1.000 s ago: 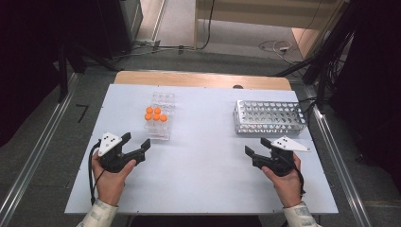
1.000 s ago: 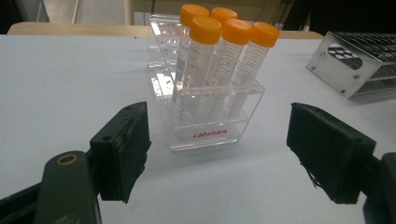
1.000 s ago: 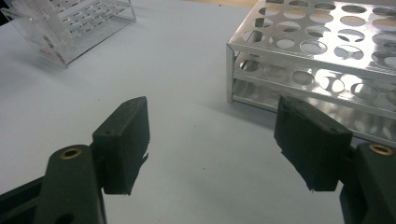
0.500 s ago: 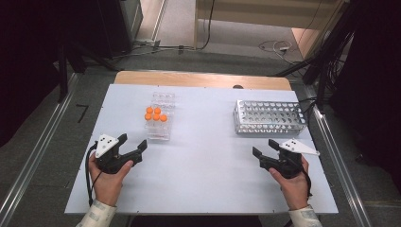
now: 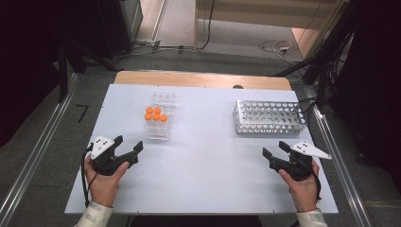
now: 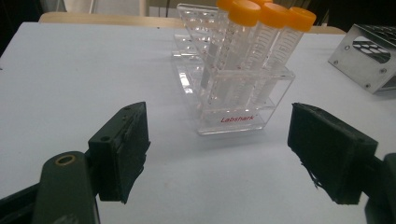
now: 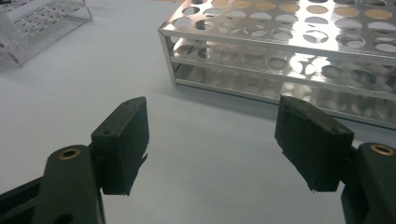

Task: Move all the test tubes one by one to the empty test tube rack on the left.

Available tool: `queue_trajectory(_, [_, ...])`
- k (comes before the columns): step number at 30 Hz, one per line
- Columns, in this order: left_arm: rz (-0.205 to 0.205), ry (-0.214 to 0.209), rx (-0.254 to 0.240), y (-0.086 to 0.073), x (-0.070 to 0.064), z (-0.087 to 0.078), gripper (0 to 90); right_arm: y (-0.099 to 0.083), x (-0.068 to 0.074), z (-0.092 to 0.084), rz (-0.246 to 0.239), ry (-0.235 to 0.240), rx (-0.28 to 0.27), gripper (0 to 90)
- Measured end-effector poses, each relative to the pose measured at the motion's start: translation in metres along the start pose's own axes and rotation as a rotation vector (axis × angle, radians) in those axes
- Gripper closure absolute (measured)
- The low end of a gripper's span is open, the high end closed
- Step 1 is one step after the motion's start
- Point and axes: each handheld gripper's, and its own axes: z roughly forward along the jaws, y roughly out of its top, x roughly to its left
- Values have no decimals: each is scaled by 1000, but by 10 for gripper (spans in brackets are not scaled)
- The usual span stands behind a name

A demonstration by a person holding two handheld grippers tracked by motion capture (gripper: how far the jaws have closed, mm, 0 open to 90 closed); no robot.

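Note:
A clear plastic rack stands left of the table's middle and holds several tubes with orange caps. A perforated metal rack with no tubes in it stands at the right. My left gripper rests near the front left, open, nothing between its jaws, pointing at the clear rack a short way off. My right gripper is open near the front right, in front of the metal rack, with nothing held.
The white table top has bare room between the two racks and in front of them. A wooden strip runs along its far edge. Metal rails flank the table, and cables lie on the floor beyond it.
My right gripper has slid toward the right along the front of the table. The left gripper has stayed almost where it was. Both stay open.

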Motion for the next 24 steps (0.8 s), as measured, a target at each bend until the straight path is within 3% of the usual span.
queue_trajectory(12, [-3, 44, 4, -3, 13, -7, 209, -9, -24, -13, 39, -59, -1, 242])
queue_trajectory(24, [-7, 72, 35, -8, 24, -10, 209, -25, -56, -22, 91, -155, 29, 242])
